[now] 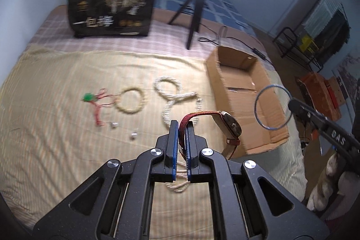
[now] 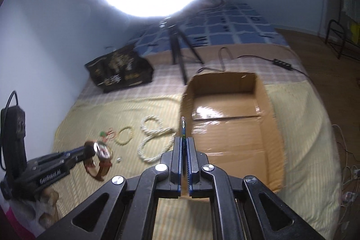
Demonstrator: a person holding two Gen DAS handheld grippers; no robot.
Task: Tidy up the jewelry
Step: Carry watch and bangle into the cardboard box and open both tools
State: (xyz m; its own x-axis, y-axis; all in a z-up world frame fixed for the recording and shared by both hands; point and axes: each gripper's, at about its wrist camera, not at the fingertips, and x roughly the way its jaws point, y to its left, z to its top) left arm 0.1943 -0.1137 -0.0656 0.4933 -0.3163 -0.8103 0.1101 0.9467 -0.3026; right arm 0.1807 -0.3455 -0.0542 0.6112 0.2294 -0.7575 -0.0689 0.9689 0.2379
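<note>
My left gripper (image 1: 182,127) pinches the watch (image 1: 229,125) strap beside the cardboard box (image 1: 236,91); my right gripper (image 2: 184,141) clamps the blue bangle (image 1: 272,107) above it. The hanging watch may slip before reaching the box.

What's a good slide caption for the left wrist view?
Left gripper holds a watch by its strap while the right gripper carries a blue bangle over the cardboard box.
</note>
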